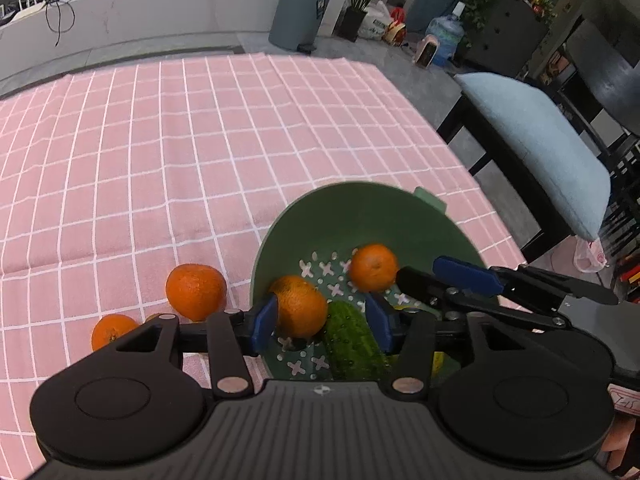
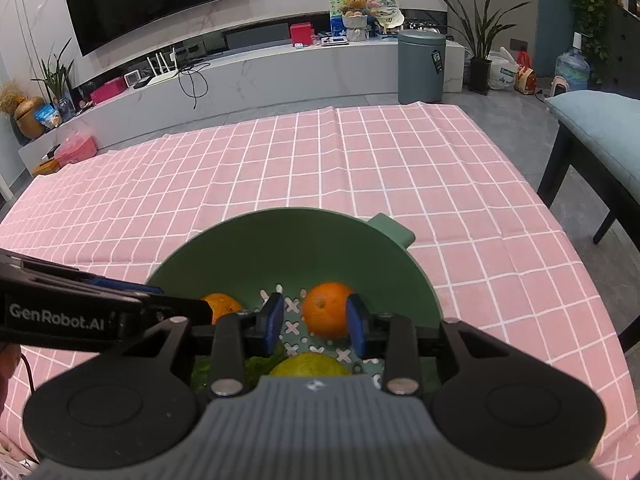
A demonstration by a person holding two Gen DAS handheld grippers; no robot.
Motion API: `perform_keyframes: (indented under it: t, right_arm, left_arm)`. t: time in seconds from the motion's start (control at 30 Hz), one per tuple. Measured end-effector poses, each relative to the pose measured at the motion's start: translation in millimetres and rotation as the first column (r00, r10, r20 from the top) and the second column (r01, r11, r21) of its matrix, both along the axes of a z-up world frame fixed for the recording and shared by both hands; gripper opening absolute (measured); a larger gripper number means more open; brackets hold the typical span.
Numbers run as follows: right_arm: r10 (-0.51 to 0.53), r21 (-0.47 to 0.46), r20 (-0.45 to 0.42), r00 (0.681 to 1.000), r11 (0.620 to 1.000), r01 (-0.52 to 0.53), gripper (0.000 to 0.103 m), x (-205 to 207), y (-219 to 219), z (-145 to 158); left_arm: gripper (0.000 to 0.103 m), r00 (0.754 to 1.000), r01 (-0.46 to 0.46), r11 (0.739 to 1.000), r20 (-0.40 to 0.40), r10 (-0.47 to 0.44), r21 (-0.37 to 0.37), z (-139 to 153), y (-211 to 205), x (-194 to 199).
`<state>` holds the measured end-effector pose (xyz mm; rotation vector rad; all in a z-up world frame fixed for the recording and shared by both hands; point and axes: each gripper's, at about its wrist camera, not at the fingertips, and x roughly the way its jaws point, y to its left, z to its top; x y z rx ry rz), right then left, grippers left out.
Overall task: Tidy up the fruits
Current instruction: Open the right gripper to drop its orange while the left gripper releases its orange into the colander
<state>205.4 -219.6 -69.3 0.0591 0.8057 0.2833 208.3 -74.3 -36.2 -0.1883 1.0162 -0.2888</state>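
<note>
A green strainer bowl (image 1: pixel 360 196) (image 2: pixel 280 220) stands on the pink checked cloth. My left gripper (image 1: pixel 320 324) is open over the bowl's left side. An orange (image 1: pixel 298 306) (image 2: pixel 222 306) lies between its blue pads, against the left one and apart from the right one. My right gripper (image 2: pixel 315 322) is open too. A second orange (image 2: pixel 326 310) (image 1: pixel 374 268) sits between its pads, next to the right one with a gap to the left one. A cucumber (image 1: pixel 352 340) and a yellow fruit (image 2: pixel 310 364) lie in the bowl. Two oranges (image 1: pixel 196 292) (image 1: pixel 112 330) rest on the cloth to the bowl's left.
A dark chair with a light blue cushion (image 1: pixel 540 140) (image 2: pixel 600 128) stands off the table's right edge. Beyond the far edge are a grey bin (image 2: pixel 420 66) and a low white cabinet (image 2: pixel 260 68).
</note>
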Motion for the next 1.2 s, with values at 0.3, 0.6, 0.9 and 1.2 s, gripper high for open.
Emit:
perform_keyframes:
  t: [0.3,0.6,0.9,1.2]
  right_arm:
    - [-0.032,-0.011,0.063,0.998,0.999,0.032,0.043,-30,7,28]
    - [-0.035,0.019,0.119,0.992,0.999,0.033,0.044,-73,32,52]
    - [0.018,0.050,0.173,0.985,0.998,-0.027,0.044,-110,71,62]
    - [0.143,-0.048,0.188,0.972,0.989,-0.136,0.037,-129,124,42]
  left_arm:
    - [0.061,0.995,0.021,0.999,0.096,-0.024,0.036,30,10,-33]
    - [0.061,0.988,-0.009,0.997,0.152,-0.002,0.071,47,41,-72]
    - [0.061,0.987,-0.060,0.994,0.152,0.047,0.086,44,89,-101]
    - [0.060,0.990,-0.060,0.993,0.133,0.047,0.097,29,121,-116]
